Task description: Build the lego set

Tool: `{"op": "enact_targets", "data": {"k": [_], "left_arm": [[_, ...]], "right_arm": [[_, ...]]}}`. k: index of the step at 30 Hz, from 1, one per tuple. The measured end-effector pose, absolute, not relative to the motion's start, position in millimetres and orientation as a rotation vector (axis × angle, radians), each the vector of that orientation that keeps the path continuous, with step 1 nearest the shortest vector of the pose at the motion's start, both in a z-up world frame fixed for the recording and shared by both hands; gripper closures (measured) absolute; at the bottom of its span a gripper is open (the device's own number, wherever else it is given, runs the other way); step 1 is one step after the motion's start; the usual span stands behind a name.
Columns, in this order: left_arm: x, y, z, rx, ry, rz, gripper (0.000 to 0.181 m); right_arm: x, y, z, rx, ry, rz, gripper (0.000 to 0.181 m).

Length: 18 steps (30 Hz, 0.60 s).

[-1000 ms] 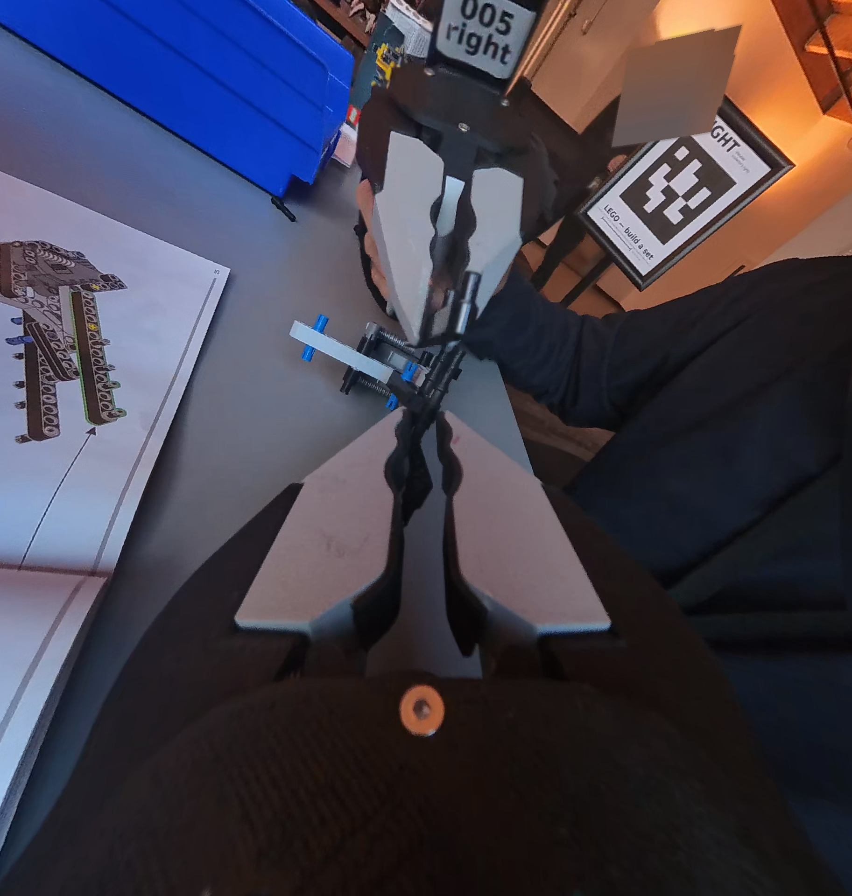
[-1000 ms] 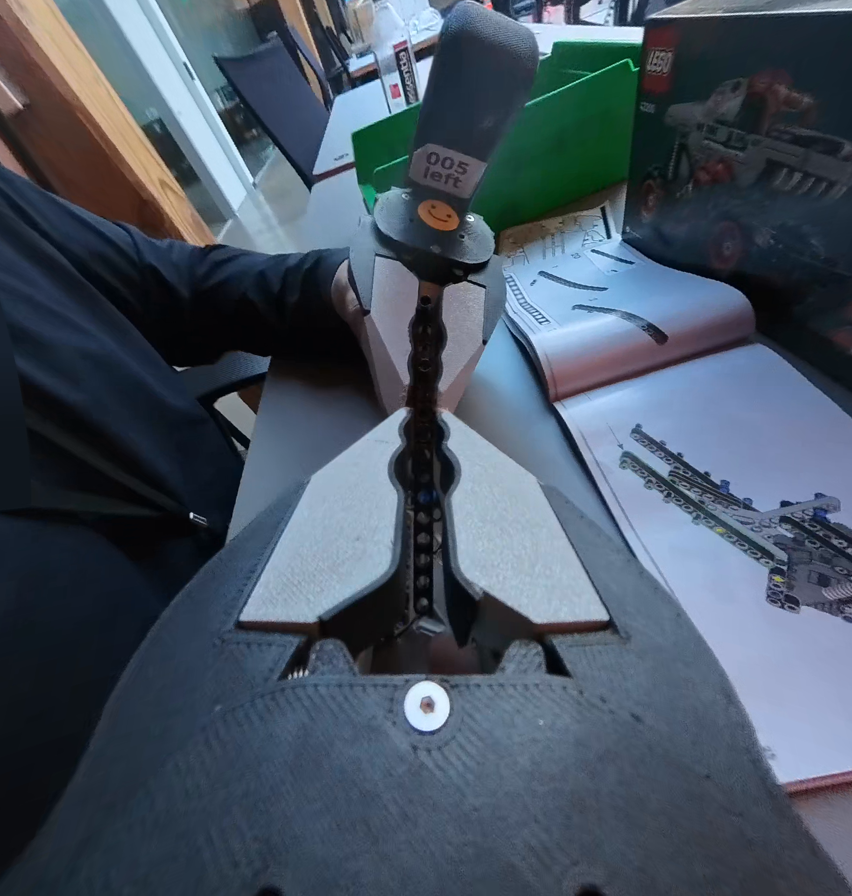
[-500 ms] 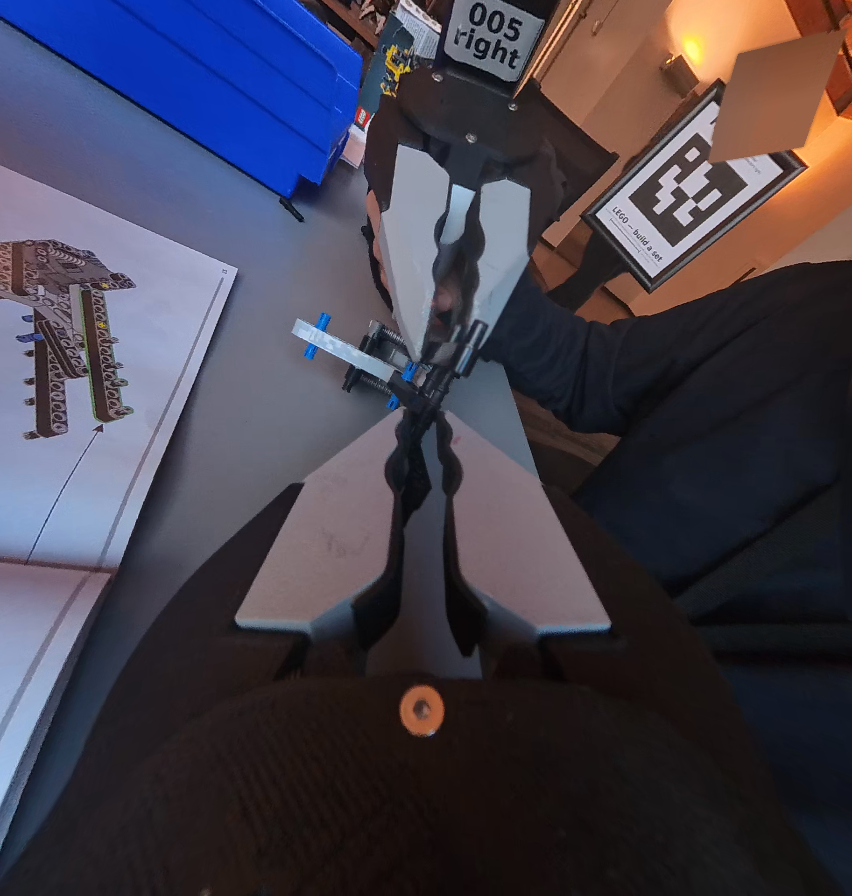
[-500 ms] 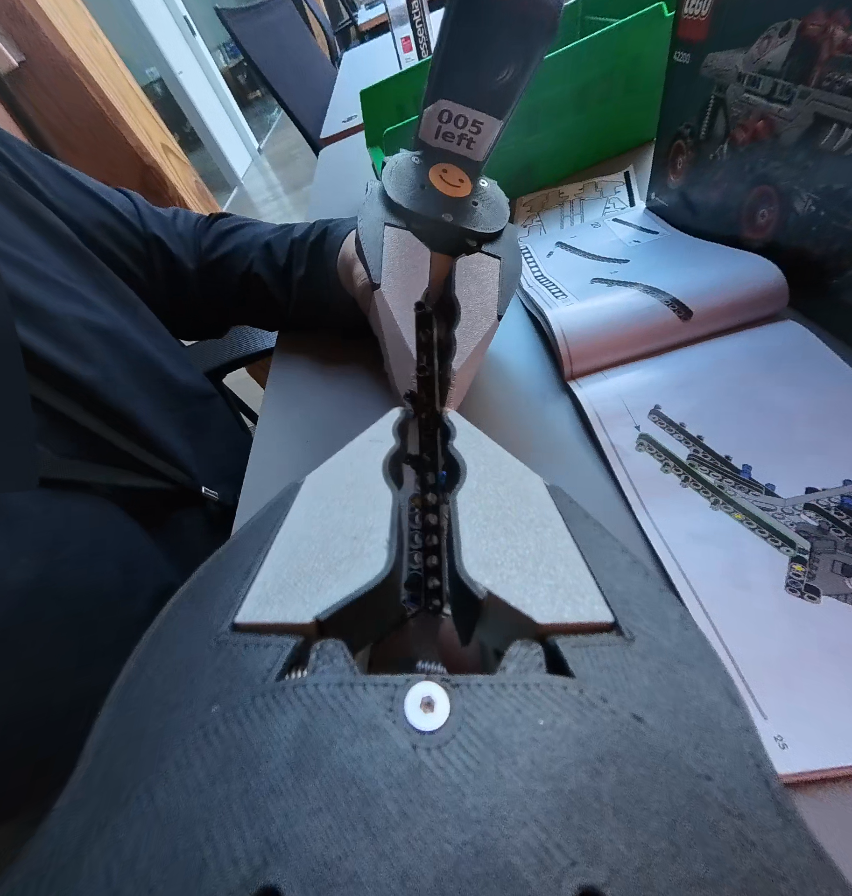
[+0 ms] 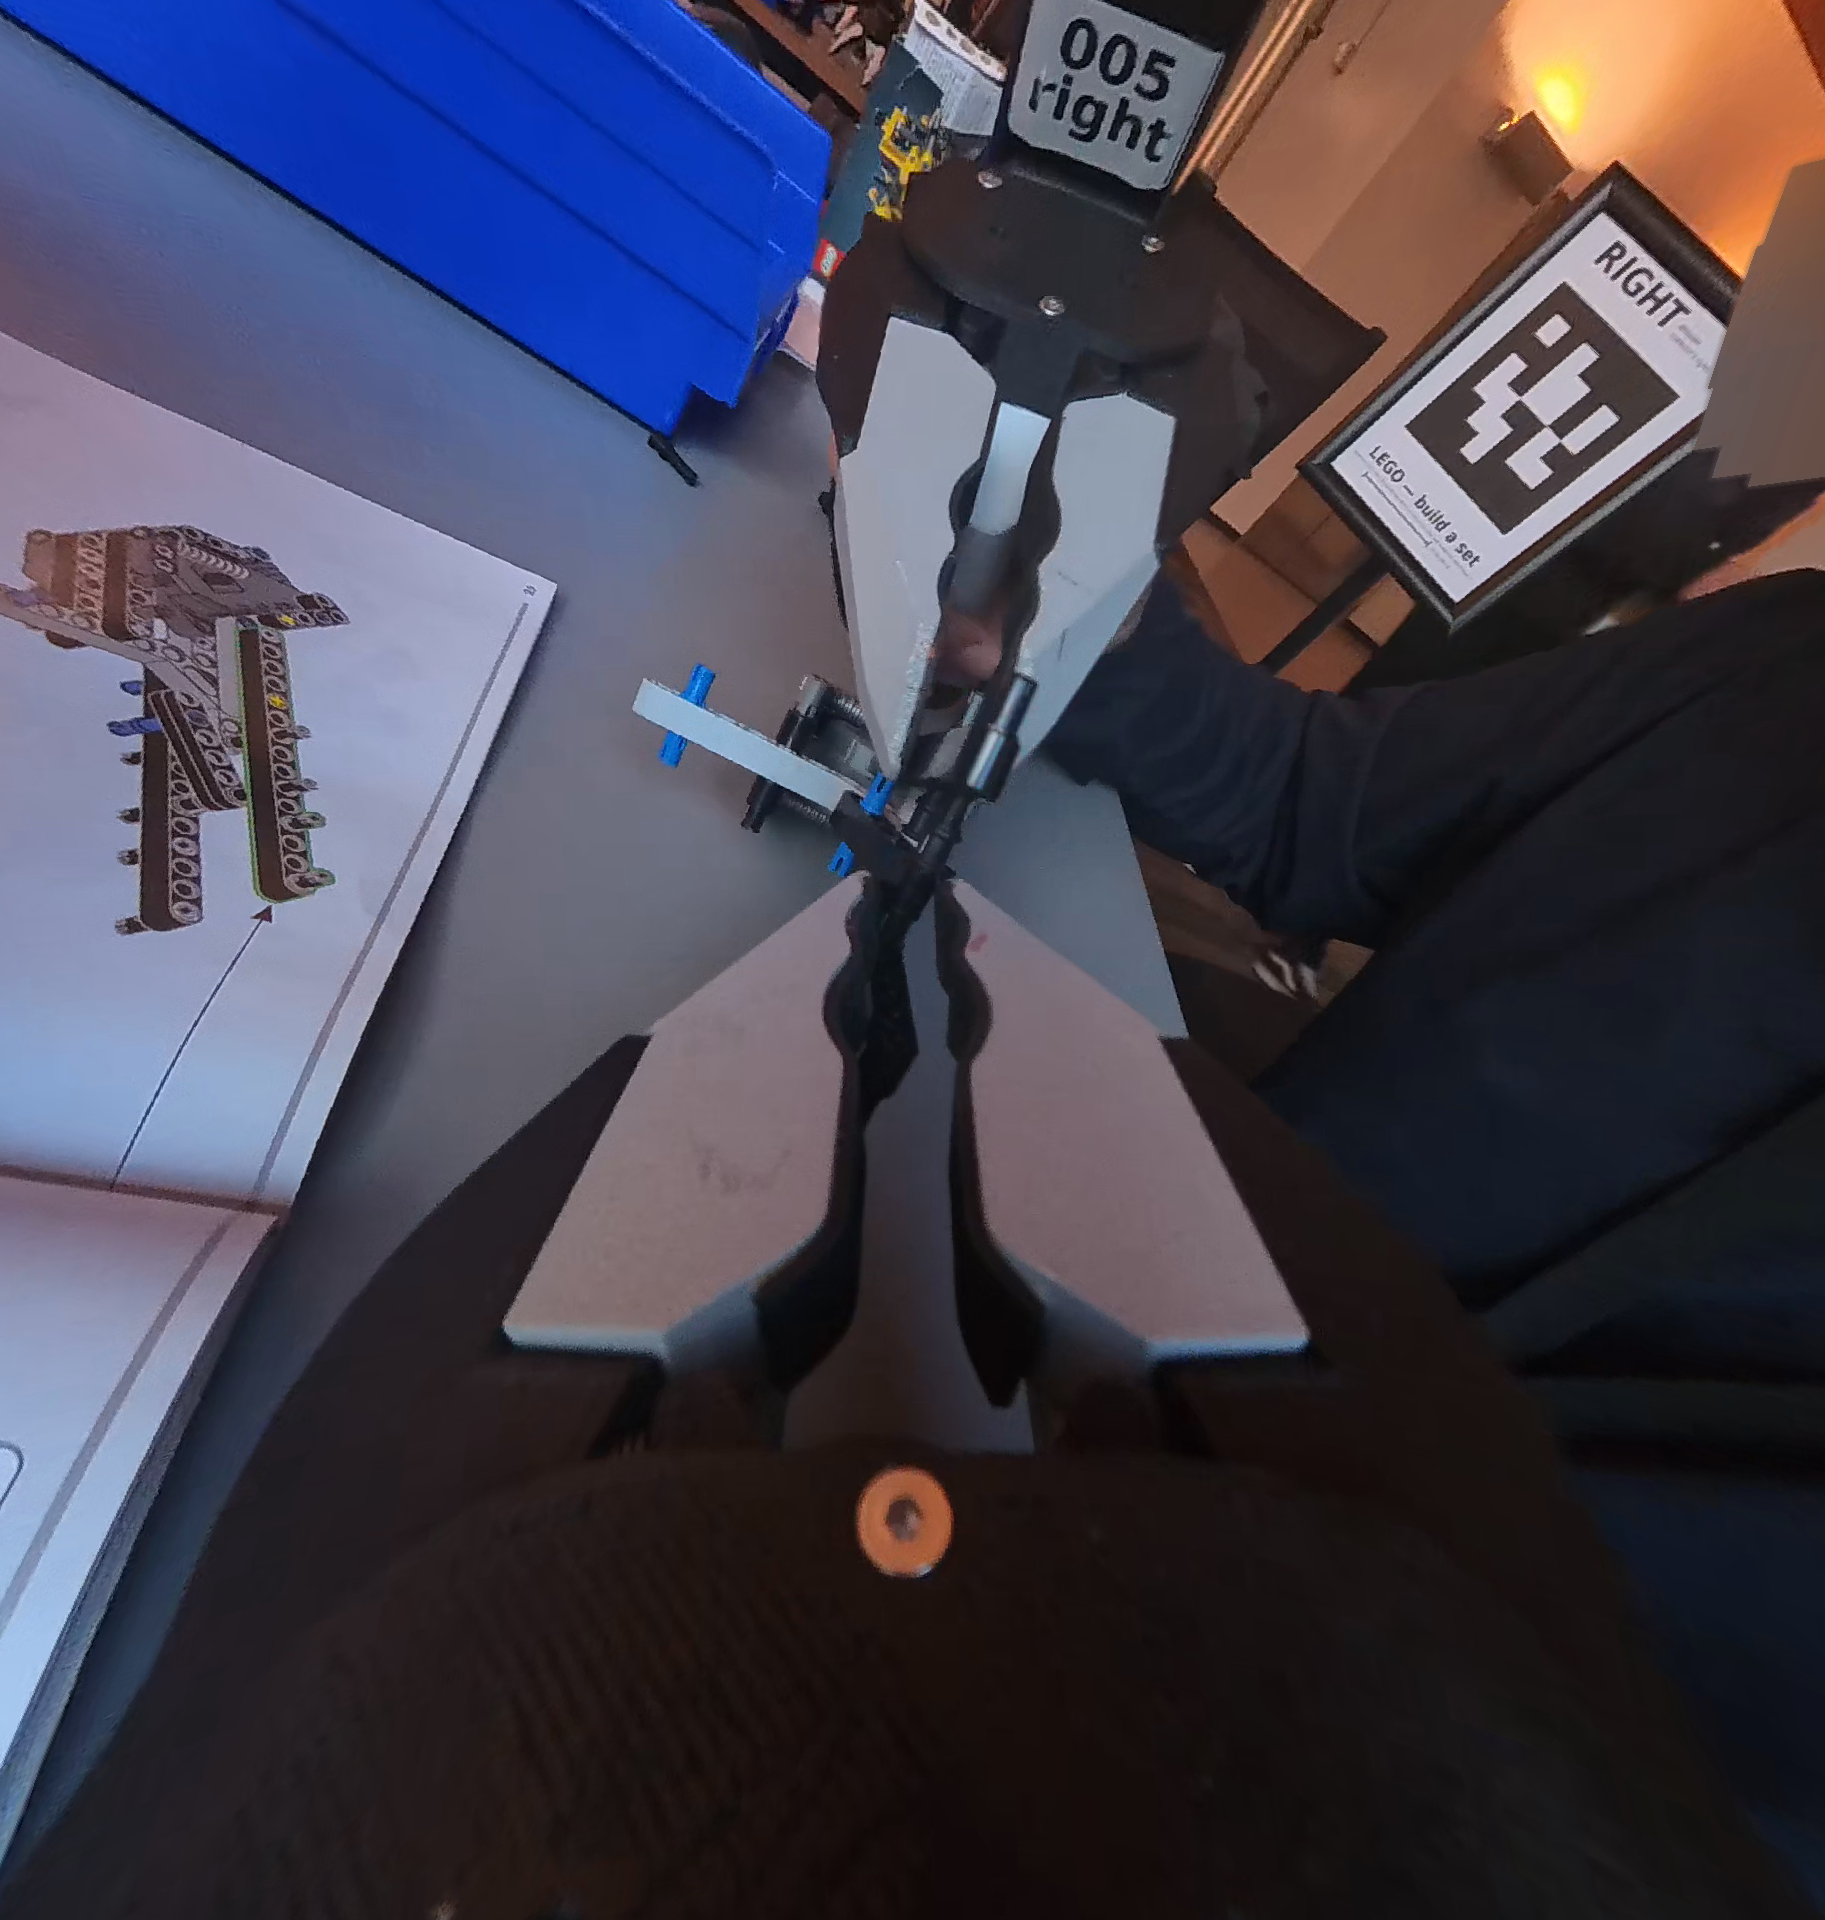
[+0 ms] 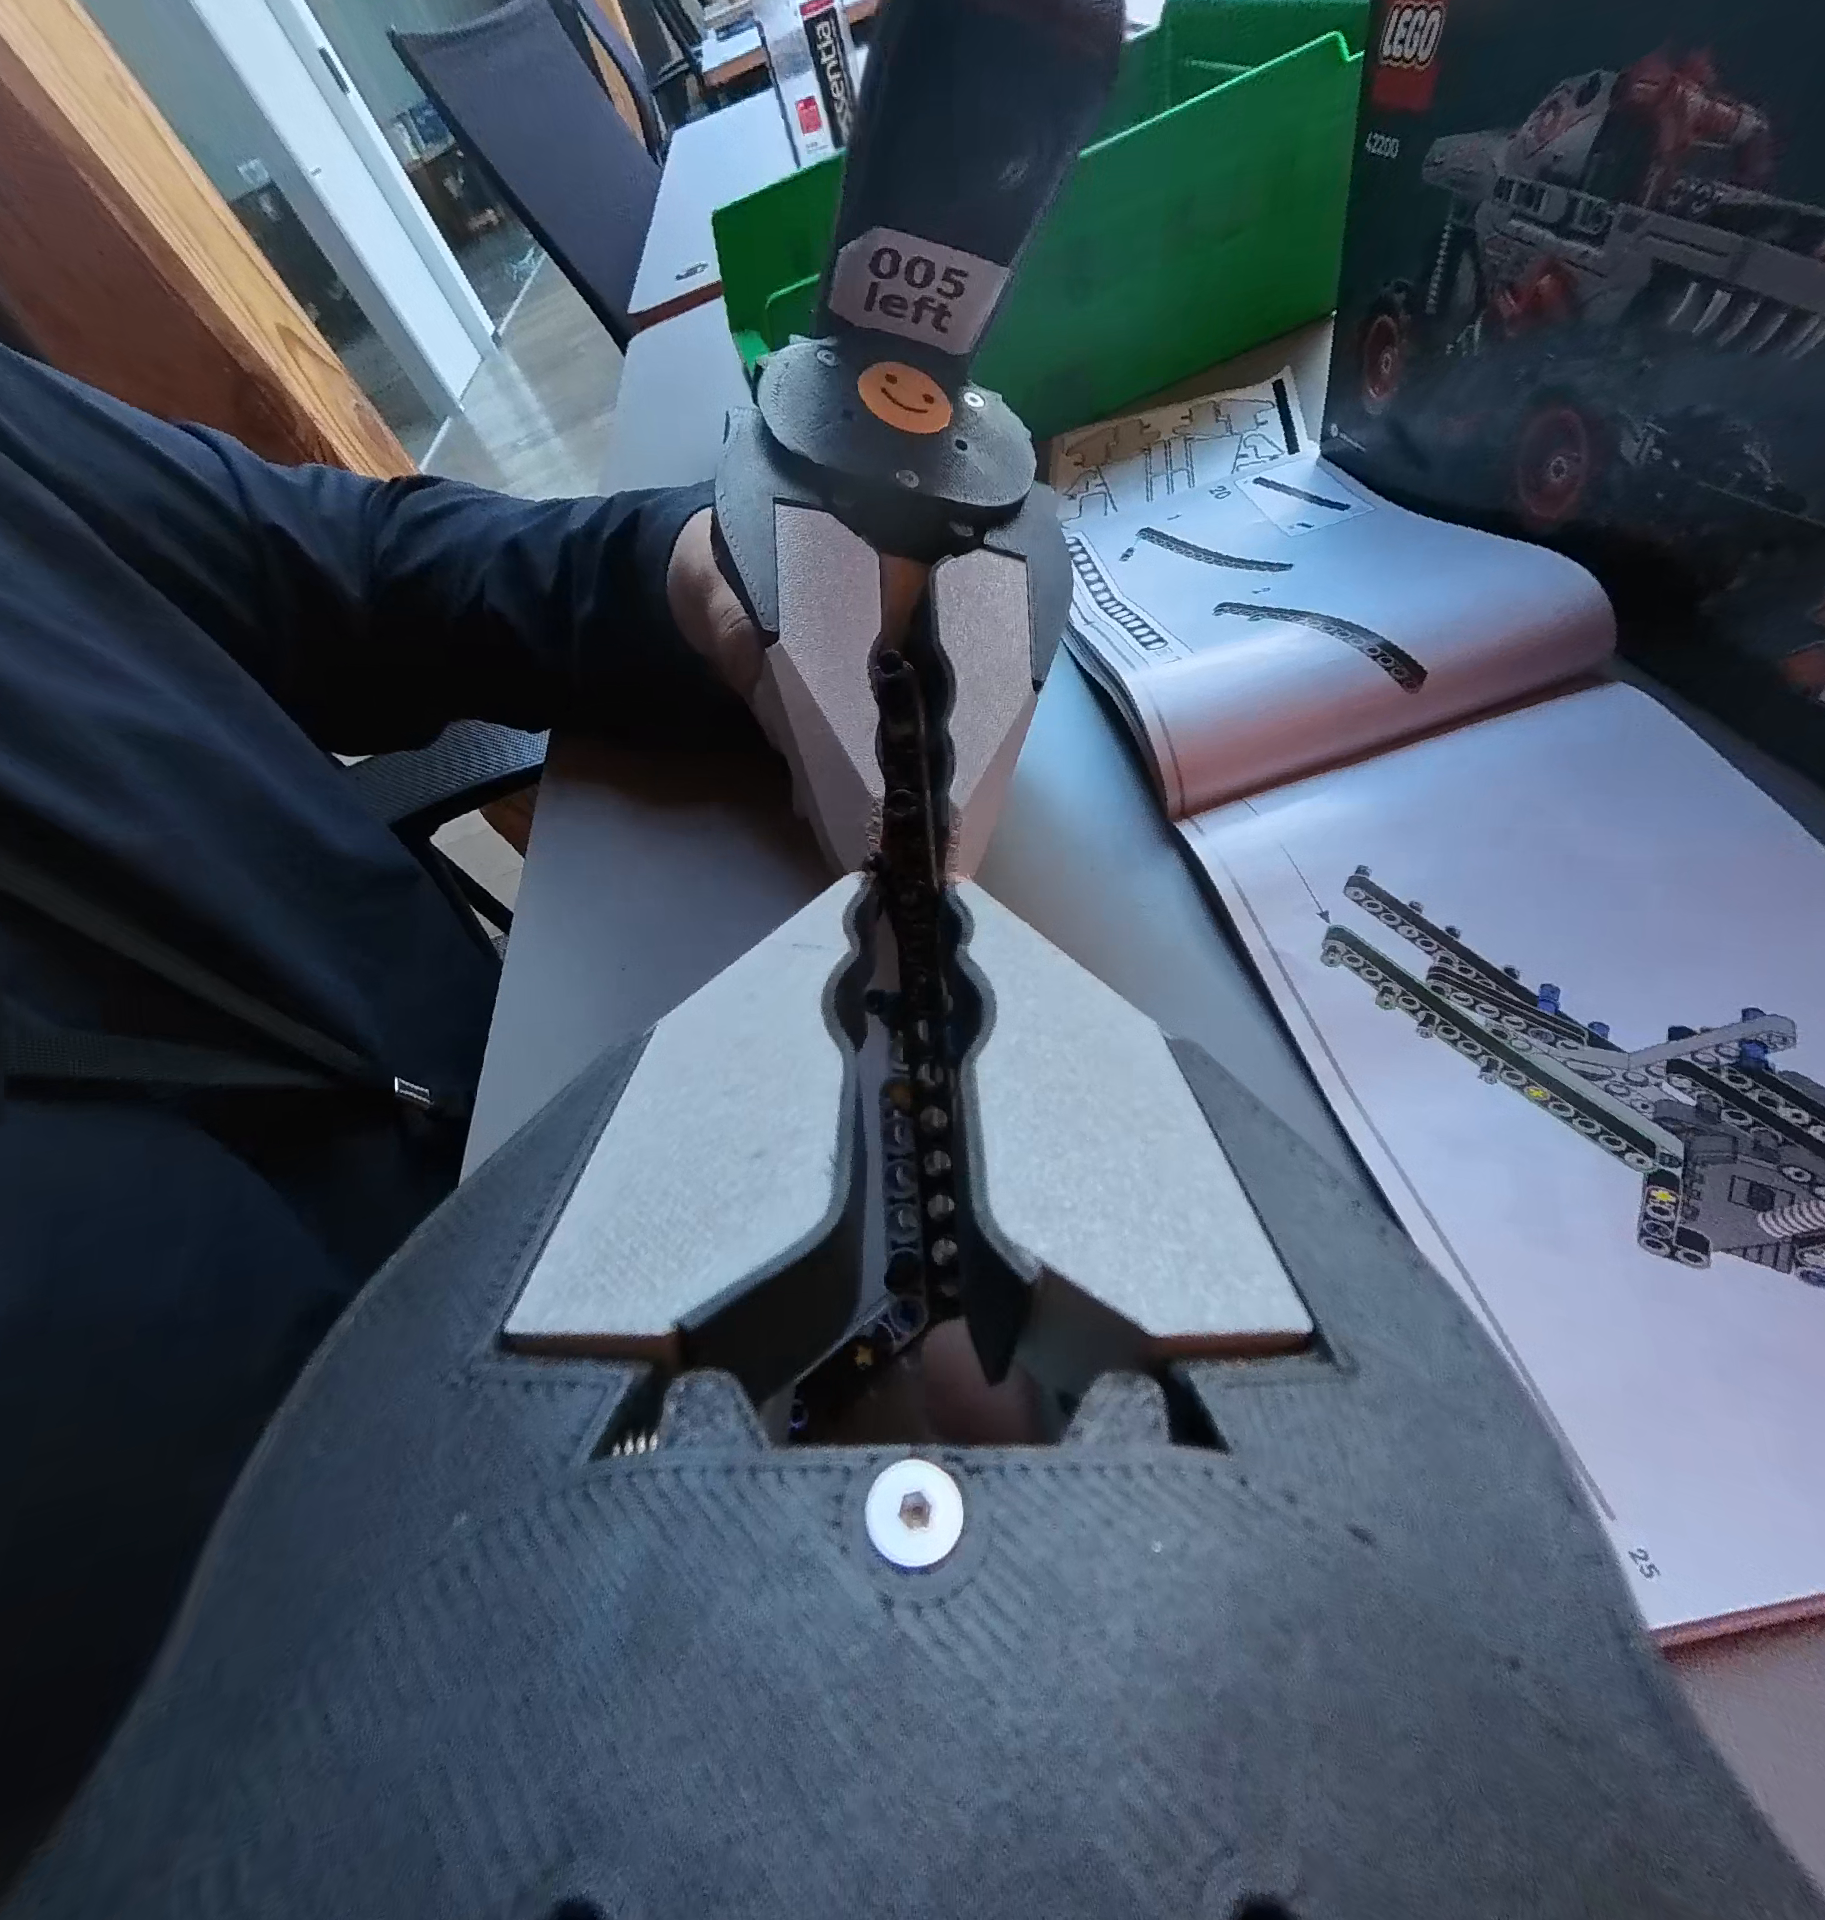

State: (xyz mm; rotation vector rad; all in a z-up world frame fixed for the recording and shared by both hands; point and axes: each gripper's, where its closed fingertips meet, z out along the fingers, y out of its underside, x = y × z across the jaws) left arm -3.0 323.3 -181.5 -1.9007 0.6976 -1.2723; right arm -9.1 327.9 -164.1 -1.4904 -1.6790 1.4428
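Note:
A part-built Lego assembly is held between my two grippers above the grey table (image 5: 534, 499). In the left wrist view its light grey beam (image 5: 723, 740) with blue pins sticks out to the left, with black parts behind it. My left gripper (image 5: 903, 899) is shut on the black beam end (image 5: 880, 997). My right gripper (image 5: 955, 740) faces it tip to tip. In the right wrist view my right gripper (image 6: 910, 883) is shut on the long black beams (image 6: 920, 1101), which run on into my left gripper (image 6: 908, 847).
The open instruction booklet (image 5: 160, 831) lies on the table and shows in the right wrist view (image 6: 1510, 935) too. A blue bin (image 5: 472, 156), a green bin (image 6: 1199, 208), the Lego box (image 6: 1614, 260) and a framed sign (image 5: 1510, 416) stand around. A person's dark sleeve (image 6: 368, 603) lies beside the table edge. The tips of both grippers are at nearly the same place.
Both grippers keep their hold. The two grippers have shifted slightly together, and the black beams sit a little deeper between my right gripper's jaws.

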Motion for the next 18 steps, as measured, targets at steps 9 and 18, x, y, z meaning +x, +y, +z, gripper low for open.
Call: {"op": "enact_targets", "data": {"k": [9, 18], "left_arm": [[-9.9, 324.6, -180.2, -1.918, 0.696, -1.257, 0.158], [-33.0, 325.4, -208.9, -2.084, 0.831, -0.99, 0.167]], "right_arm": [[-9.7, 332.9, -165.7, -1.514, -1.652, 1.439, 0.173], [-8.1, 340.8, -163.8, -1.545, -1.603, 1.466, 0.176]]}}
